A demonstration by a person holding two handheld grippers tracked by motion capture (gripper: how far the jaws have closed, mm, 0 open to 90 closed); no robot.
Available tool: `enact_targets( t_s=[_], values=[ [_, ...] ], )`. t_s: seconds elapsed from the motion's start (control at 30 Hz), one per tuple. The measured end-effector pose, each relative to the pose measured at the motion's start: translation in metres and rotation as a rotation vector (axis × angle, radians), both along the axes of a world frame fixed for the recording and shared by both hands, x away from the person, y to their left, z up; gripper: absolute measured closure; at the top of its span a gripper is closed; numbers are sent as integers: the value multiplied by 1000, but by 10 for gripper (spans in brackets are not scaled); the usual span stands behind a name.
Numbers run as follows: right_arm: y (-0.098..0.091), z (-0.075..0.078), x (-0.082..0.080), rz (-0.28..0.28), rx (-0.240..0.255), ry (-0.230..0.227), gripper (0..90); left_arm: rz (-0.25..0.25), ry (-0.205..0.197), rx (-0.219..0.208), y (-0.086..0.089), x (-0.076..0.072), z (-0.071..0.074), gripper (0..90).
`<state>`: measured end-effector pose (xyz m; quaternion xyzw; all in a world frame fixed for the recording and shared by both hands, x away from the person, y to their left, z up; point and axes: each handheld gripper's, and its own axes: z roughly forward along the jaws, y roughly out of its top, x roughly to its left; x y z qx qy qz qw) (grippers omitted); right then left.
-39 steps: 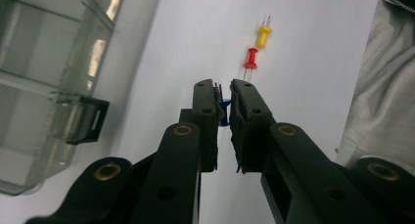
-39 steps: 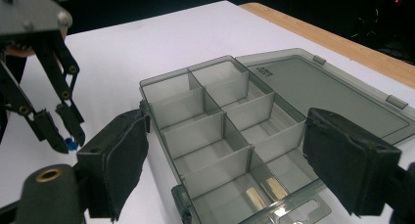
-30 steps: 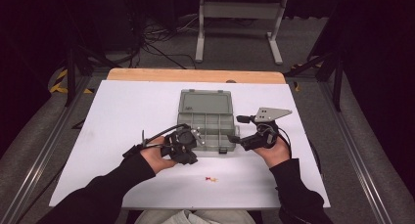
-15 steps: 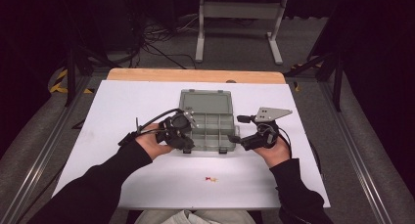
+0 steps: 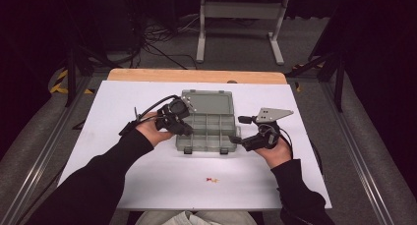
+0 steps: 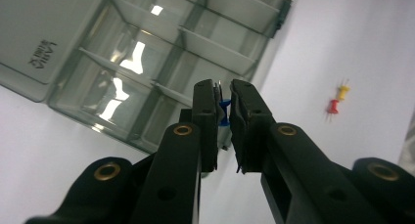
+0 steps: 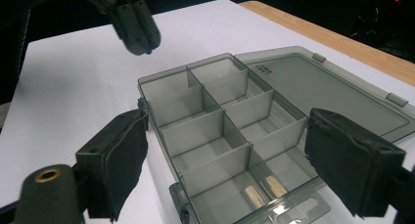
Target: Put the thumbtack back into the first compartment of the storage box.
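Sorting pins into compartment box [image 5: 209,129], mid-bench, lid open: early stage. Left gripper [image 6: 223,104] clamped on blue pushpin [image 6: 224,110], above the box's left edge; compartments look empty. Red pushpin [image 6: 333,106] and yellow pushpin [image 6: 343,91] remain near the bench's front edge. Right gripper [image 7: 222,158], jaws apart, straddles the box's corner. The left gripper view alone resolves the blue pin.
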<state>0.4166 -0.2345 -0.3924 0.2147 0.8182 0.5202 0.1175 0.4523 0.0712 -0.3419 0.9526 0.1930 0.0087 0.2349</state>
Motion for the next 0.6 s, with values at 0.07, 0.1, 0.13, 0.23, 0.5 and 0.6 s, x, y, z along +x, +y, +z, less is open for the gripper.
enact_targets(
  t_s=[0.07, 0.1, 0.13, 0.23, 0.5, 0.6],
  values=[
    [0, 0, 0, 0, 0, 0, 162, 13, -6, 0, 0, 4, 1, 815],
    [0, 0, 0, 0, 0, 0, 162, 18, -11, -1, 1, 6, 1, 815],
    [0, 0, 0, 0, 0, 0, 162, 18, -11, -1, 1, 6, 1, 815],
    [0, 0, 0, -2, -1, 1, 162, 40, -16, -2, 1, 15, 0, 815],
    [-1, 0, 0, -3, 1, -1, 161, 80, -17, -5, 1, 29, -3, 815],
    [-1, 0, 0, -4, 0, -1, 161, 98, -14, -3, 1, 34, -4, 815]
  ],
)
